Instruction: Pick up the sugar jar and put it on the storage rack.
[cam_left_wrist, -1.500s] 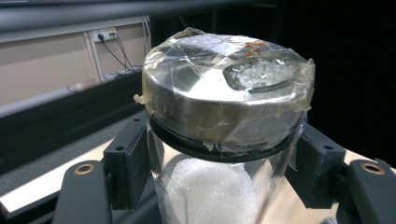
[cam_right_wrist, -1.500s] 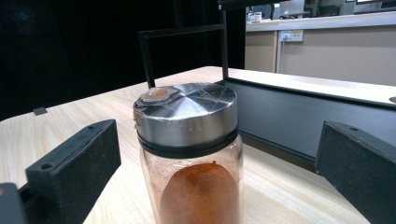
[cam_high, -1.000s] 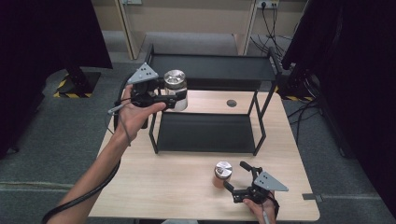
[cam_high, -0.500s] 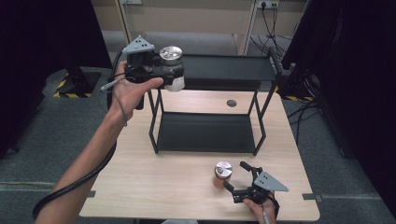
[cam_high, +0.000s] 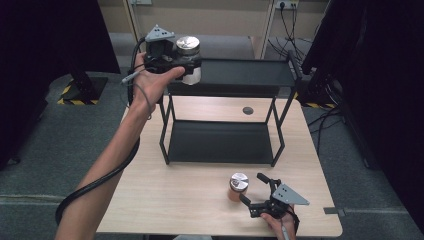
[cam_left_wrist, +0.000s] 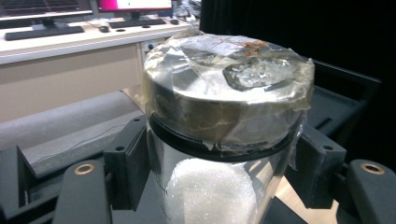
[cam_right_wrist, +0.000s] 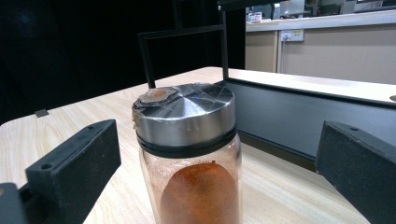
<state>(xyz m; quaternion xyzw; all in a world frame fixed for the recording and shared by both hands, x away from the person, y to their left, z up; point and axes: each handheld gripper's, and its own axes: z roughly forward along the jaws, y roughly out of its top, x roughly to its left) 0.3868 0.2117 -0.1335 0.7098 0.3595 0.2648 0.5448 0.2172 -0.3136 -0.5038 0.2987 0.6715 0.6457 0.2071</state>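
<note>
My left gripper (cam_high: 186, 61) clamps the white-powder jar (cam_high: 188, 57) at the shelf's (cam_high: 240, 75) top-left corner, so releasing early could tip it off the edge, while my right gripper (cam_high: 252, 189) sits wide open around the red-powder jar (cam_high: 238, 186) before the shelf.

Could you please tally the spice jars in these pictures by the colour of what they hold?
Glass jar of white crystals with a taped metal lid: 1
Glass jar of orange powder with a metal lid: 1
Total: 2
</note>
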